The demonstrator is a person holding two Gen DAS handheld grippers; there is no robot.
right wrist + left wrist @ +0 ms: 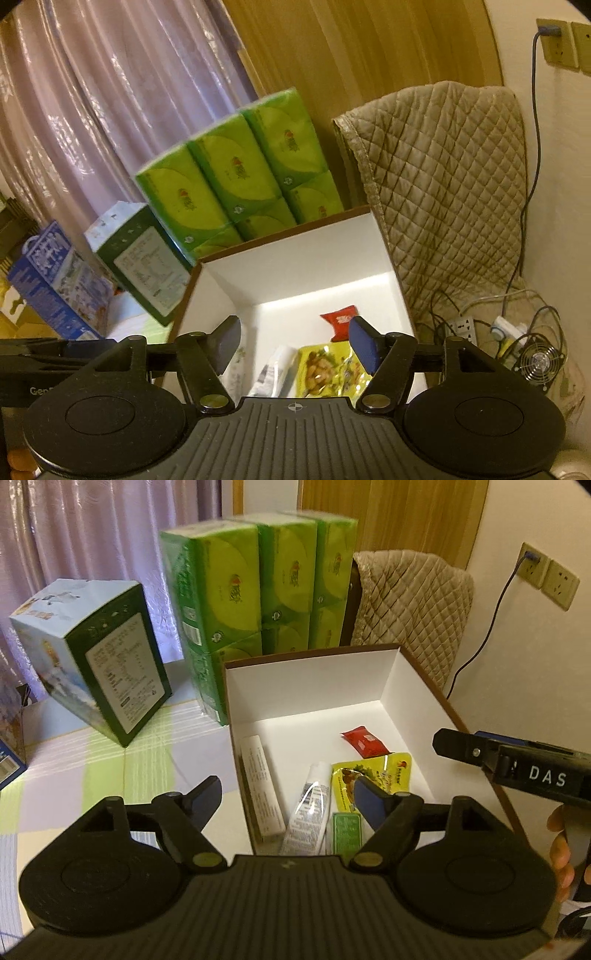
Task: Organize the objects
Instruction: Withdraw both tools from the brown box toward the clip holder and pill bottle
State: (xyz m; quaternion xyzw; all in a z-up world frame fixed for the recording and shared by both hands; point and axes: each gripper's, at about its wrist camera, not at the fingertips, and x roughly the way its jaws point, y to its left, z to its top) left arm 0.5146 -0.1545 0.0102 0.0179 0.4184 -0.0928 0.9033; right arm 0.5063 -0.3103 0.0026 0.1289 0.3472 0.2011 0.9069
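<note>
I hold both grippers, left gripper (pixel 288 794) and right gripper (pixel 293 341), jaws apart and empty, above the white-lined box (pixel 310 686) (red sachet (pixel 364 741), yellow packet (pixel 373 771), tube (pixel 308 812) inside).

A lived-in room of a home, judging by pale lilac patterned curtains (pixel 85 531), wood-panelled wall (pixel 369 55), chair draped with a beige quilted cover (pixel 443 177), and table under a pastel checked cloth (pixel 110 771). Household stock around: green multipack of tissue packets (pixel 258 590), cream wall sockets (pixel 546 572), white power strip on the floor (pixel 463 326).
</note>
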